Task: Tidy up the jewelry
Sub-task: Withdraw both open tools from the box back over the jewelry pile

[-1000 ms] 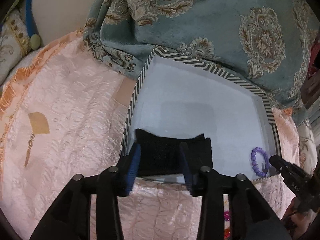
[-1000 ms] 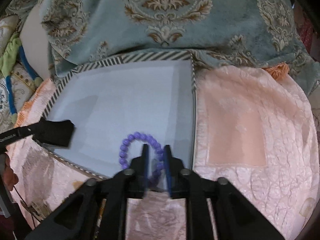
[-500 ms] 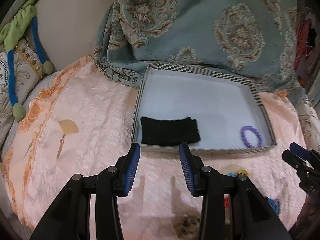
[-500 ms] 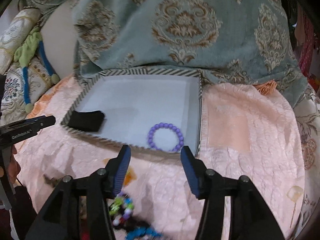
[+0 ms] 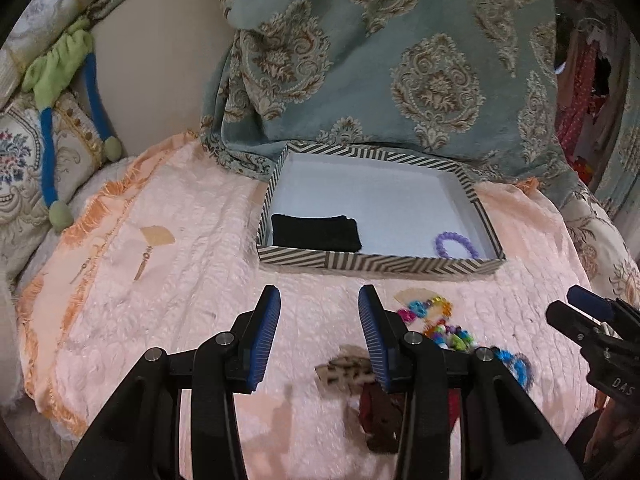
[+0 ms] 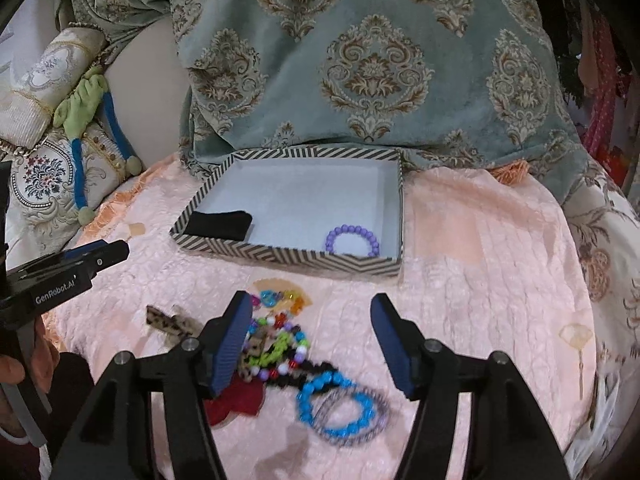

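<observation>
A pink bedspread (image 6: 480, 280) covers the bed, with a blue-green blanket (image 6: 360, 60) at 12 o'clock. A striped box (image 6: 280, 258) sits in the middle. Inside it, a black cloth (image 6: 220, 222) lies at 9 o'clock and a purple bracelet (image 6: 352, 240) at 5 o'clock. The left gripper (image 5: 318, 336) and right gripper (image 6: 312, 344) are both spread wide, holding nothing. A pile of beads (image 6: 280, 340) and a blue bracelet (image 6: 336, 408) lie under the right gripper.

Home bedroom, pink quilted bedspread (image 5: 168, 280), patterned teal blanket (image 6: 360, 72), embroidered cushions (image 6: 44, 184), hanging clothes (image 5: 580, 80)
</observation>
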Tool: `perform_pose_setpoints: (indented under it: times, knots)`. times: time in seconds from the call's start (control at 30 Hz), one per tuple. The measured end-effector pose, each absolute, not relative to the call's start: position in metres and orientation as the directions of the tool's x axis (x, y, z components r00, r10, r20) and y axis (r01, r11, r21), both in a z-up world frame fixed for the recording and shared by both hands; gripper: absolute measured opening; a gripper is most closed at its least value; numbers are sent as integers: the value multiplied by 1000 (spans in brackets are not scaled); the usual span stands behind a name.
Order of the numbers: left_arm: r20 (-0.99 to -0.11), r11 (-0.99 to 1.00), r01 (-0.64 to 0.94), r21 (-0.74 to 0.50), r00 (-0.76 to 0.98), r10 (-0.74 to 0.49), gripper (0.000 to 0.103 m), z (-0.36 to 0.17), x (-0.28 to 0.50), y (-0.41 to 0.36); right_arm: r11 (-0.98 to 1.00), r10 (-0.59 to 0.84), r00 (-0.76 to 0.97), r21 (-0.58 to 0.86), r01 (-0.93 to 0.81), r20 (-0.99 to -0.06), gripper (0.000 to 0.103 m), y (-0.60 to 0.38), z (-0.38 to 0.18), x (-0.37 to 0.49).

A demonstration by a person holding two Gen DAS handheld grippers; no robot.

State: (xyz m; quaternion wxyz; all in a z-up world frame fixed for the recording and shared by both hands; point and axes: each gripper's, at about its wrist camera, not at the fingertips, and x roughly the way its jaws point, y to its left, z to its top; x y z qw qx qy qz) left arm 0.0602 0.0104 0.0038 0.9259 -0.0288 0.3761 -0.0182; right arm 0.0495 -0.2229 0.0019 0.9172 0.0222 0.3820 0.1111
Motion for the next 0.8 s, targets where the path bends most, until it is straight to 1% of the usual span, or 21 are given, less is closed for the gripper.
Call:
perform_pose_setpoints:
  times: [0.37, 0.6, 0.8]
  knots:
    - [-645, 999, 34, -37, 763, -50, 24, 20, 17, -7, 975, 220, 690, 133, -178, -690, 65, -225, 10, 15]
    - [-616, 999, 47, -9, 787, -42, 24, 27, 0, -16, 975, 219, 708, 126, -182, -671, 69, -224, 23, 2]
    - [-607, 998, 56, -10, 793, -50, 24, 30, -8, -19, 974, 224, 716, 124, -190, -661, 69, -223, 29, -7]
